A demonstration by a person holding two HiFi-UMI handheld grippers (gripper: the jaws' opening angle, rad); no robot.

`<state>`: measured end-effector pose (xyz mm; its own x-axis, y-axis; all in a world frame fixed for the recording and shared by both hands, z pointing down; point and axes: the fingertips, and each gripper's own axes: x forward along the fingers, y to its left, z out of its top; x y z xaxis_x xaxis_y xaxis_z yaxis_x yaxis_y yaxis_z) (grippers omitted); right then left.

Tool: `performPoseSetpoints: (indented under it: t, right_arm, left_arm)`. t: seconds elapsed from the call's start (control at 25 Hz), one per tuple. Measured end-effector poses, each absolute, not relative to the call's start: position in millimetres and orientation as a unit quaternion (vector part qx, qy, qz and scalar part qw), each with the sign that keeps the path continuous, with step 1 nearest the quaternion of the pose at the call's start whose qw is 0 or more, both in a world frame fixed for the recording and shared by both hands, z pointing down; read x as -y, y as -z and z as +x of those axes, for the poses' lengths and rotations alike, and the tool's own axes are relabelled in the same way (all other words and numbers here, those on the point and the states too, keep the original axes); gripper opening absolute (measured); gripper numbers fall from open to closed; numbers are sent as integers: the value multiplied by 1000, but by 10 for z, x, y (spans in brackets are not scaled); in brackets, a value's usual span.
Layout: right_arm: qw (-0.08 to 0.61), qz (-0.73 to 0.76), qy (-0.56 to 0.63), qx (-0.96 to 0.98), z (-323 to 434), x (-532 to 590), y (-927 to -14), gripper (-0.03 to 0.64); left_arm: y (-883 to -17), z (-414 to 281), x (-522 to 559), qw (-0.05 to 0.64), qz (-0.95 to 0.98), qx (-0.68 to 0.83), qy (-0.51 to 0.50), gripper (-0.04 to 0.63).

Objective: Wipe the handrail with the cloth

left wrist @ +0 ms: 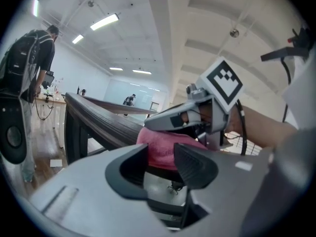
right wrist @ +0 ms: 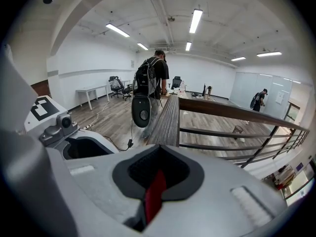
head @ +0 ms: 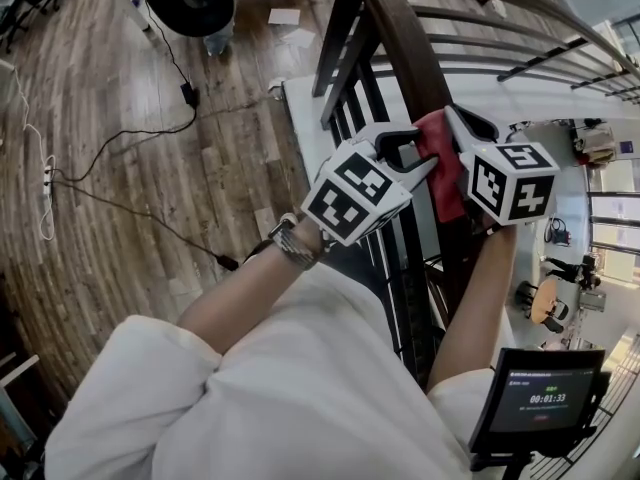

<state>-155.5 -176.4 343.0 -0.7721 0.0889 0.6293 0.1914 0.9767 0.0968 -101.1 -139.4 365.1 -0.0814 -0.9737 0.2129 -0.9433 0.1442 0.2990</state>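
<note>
Wood-plank floor point(head: 150, 168) lies under the railing. Dark wooden handrail point(head: 400, 38) runs lengthwise away from the person, toward upper right. Red cloth point(head: 437, 158) is draped over the rail's top. Right gripper point(right wrist: 155, 181) is clamped on the cloth. Left gripper point(left wrist: 160, 164) has its jaws wide apart, with the cloth just beyond them.

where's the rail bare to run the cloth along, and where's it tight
Bare: the handrail top beyond the cloth, and the floor between the cables and the balusters. Crowded: at the cloth, where the open left tongs meet the right tongs, shut on it.
</note>
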Motion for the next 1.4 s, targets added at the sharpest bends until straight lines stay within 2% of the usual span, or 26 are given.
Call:
performPoseSetpoints:
  t: [0.12, 0.32, 0.52, 0.76, 1.04, 1.4]
  right_arm:
    - [331, -74, 79, 937, -1572, 1743, -3435, 5]
    - [331, -74, 79, 937, -1569, 1707, -3438, 5]
    - [330, -75, 79, 938, -1562, 1685, -3431, 5]
    - [330, -73, 81, 938, -1531, 1681, -3422, 5]
    - [329, -74, 81, 938, -1531, 1688, -3411, 5]
    - [329, -74, 85, 938, -1522, 1700, -3405, 5]
  left_arm:
    - [-3647, -1031, 1394, 181, 655, 733, 34, 196]
    - [-3660, -980, 1380, 196, 663, 721, 34, 195]
    - [-3645, -930, 1382, 199, 672, 712, 40, 155]
    - [-3646, -935, 1392, 190, 671, 715, 50, 142]
    - [-3615, -857, 1413, 192, 687, 698, 63, 60]
    - [-3607, -835, 1435, 190, 694, 693, 46, 48]
